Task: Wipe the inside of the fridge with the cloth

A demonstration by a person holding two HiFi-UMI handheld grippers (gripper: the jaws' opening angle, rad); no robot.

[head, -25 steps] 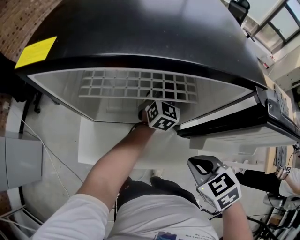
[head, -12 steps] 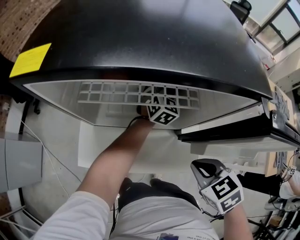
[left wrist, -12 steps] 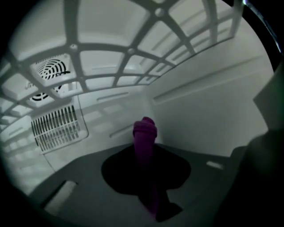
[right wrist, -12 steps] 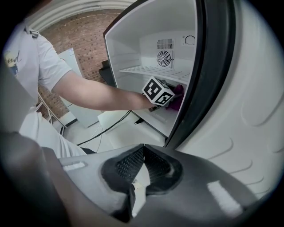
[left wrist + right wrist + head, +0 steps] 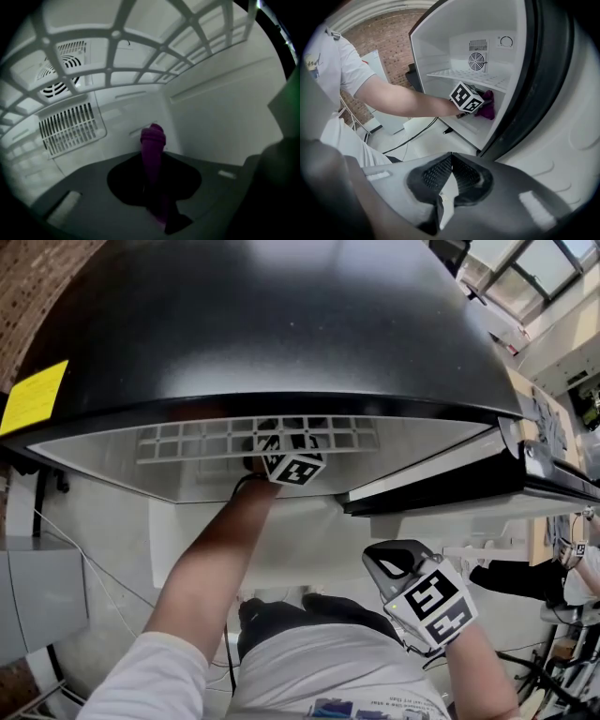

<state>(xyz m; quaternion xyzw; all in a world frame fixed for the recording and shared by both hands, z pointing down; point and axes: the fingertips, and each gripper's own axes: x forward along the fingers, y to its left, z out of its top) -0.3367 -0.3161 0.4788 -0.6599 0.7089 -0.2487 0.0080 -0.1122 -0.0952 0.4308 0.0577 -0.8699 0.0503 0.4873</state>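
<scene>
My left gripper [image 5: 289, 461] reaches into the open black fridge [image 5: 281, 324], just under its white wire shelf [image 5: 216, 439]. It is shut on a purple cloth [image 5: 152, 152], which sticks out from the jaws toward the white back wall [image 5: 140, 110]. In the right gripper view the cloth [image 5: 488, 107] lies on the fridge floor under the shelf [image 5: 468, 75], beside the left gripper's marker cube [image 5: 465, 98]. My right gripper [image 5: 389, 561] hangs outside the fridge, low at the right, shut with nothing in its jaws [image 5: 450, 164].
A round fan grille [image 5: 63, 65] and a slatted vent [image 5: 70, 129] sit on the back wall. The open fridge door [image 5: 450, 488] juts out at the right, its dark edge [image 5: 536, 70] close to my right gripper. A cable [image 5: 417, 133] trails over the floor.
My left gripper has slid left and deeper under the shelf with the cloth. The right gripper has hardly moved.
</scene>
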